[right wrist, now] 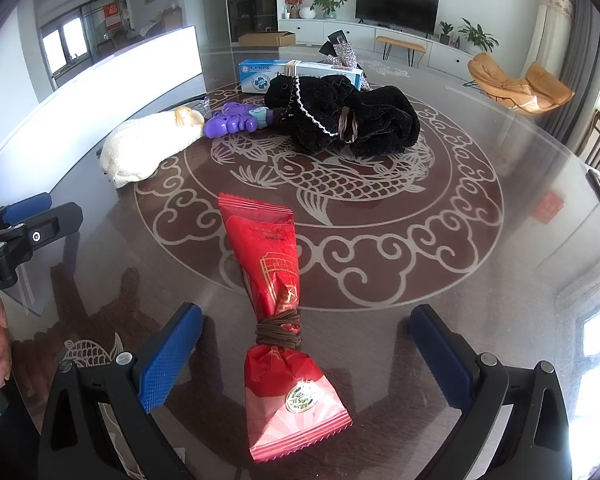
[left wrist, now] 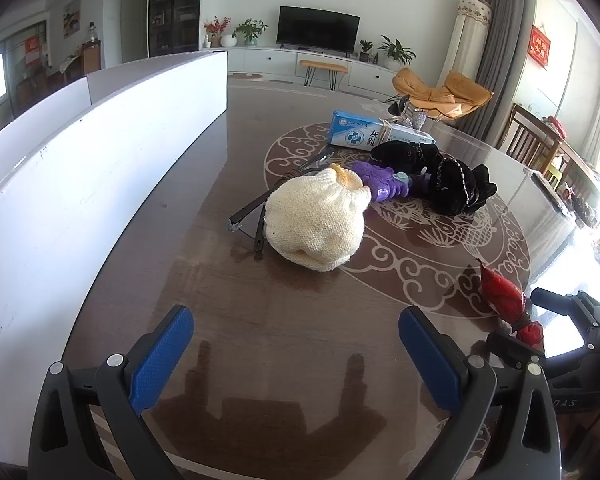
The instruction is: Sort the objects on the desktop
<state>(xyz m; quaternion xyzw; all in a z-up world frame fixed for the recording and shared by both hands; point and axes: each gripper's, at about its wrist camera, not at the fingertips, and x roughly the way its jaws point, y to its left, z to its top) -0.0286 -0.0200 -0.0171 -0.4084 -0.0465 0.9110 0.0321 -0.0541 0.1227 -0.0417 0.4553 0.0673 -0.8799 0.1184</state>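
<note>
Red snack packet (right wrist: 284, 316) lies lengthwise between my right gripper (right wrist: 306, 356)'s open jaws, seemingly untouched; left gripper (left wrist: 296, 354) open, empty.

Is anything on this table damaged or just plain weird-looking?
Nothing looks broken or spilled. The oddest thing is the red snack packet, cinched at its middle with a wound brown hair tie. The black cloth bundle is banded too. Both lie flat on the table.
</note>
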